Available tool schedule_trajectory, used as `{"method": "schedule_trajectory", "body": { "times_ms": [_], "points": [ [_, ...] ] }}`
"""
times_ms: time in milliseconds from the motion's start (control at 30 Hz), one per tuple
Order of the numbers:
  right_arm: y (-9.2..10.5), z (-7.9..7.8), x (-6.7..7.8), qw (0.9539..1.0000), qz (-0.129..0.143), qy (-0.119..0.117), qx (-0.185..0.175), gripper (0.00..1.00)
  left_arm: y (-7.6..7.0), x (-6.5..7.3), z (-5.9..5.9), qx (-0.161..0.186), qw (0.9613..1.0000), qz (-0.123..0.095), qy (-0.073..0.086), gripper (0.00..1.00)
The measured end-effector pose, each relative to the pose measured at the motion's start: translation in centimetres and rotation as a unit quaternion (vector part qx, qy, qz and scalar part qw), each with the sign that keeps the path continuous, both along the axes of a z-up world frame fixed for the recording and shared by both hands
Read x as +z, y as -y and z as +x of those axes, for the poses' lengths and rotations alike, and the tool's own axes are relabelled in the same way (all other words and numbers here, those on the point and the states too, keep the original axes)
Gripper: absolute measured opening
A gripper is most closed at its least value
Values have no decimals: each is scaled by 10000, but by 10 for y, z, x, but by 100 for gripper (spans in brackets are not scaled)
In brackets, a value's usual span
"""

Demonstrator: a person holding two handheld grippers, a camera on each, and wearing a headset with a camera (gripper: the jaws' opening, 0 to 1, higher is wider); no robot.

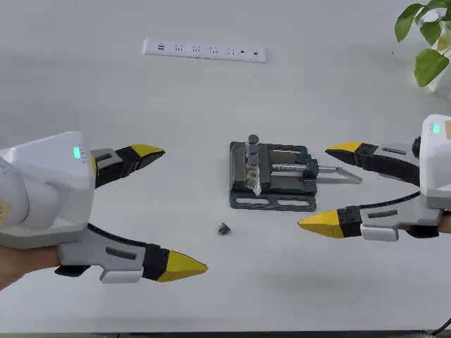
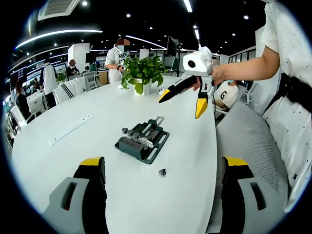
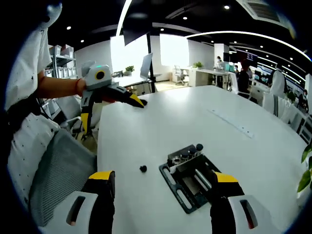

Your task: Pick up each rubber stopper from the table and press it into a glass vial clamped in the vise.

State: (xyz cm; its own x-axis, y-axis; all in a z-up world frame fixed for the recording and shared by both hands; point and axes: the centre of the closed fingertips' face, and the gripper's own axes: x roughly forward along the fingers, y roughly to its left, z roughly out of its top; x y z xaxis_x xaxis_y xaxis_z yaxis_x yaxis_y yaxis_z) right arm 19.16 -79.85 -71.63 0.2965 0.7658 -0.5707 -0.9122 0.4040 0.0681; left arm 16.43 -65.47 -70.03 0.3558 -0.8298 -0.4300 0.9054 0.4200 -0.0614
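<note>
My left gripper [image 1: 180, 209] and right gripper [image 1: 317, 186] both hover with jaws apart, holding nothing. One stopper [image 1: 224, 228] lies mid-worktop, just on the near-edge side of the vise [image 1: 275, 203]. I'd pinch its sides and keep it upright. Of the clamped vials [image 1: 251, 169], the farther ones look plugged and the nearest looks open.
</note>
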Motion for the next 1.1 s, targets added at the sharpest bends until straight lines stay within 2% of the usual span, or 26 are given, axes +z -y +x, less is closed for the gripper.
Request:
{"method": "schedule_trajectory", "body": {
  "times_ms": [300,533,833,1100],
  "points": [
    [1,-26,-14,9997,32,-84,219,83,0,-1,-2,3,10000,22,-14,99],
    [-2,-41,-35,9992,-29,-217,345,82,1,-3,-2,-6,10000,43,-22,99],
    [-9,-40,-49,9989,-25,-204,420,76,2,-9,-4,-28,10000,57,-60,99],
    [-27,-35,-60,9986,-21,-206,495,62,3,-14,-4,-22,9999,43,-111,99]
  ]
}}
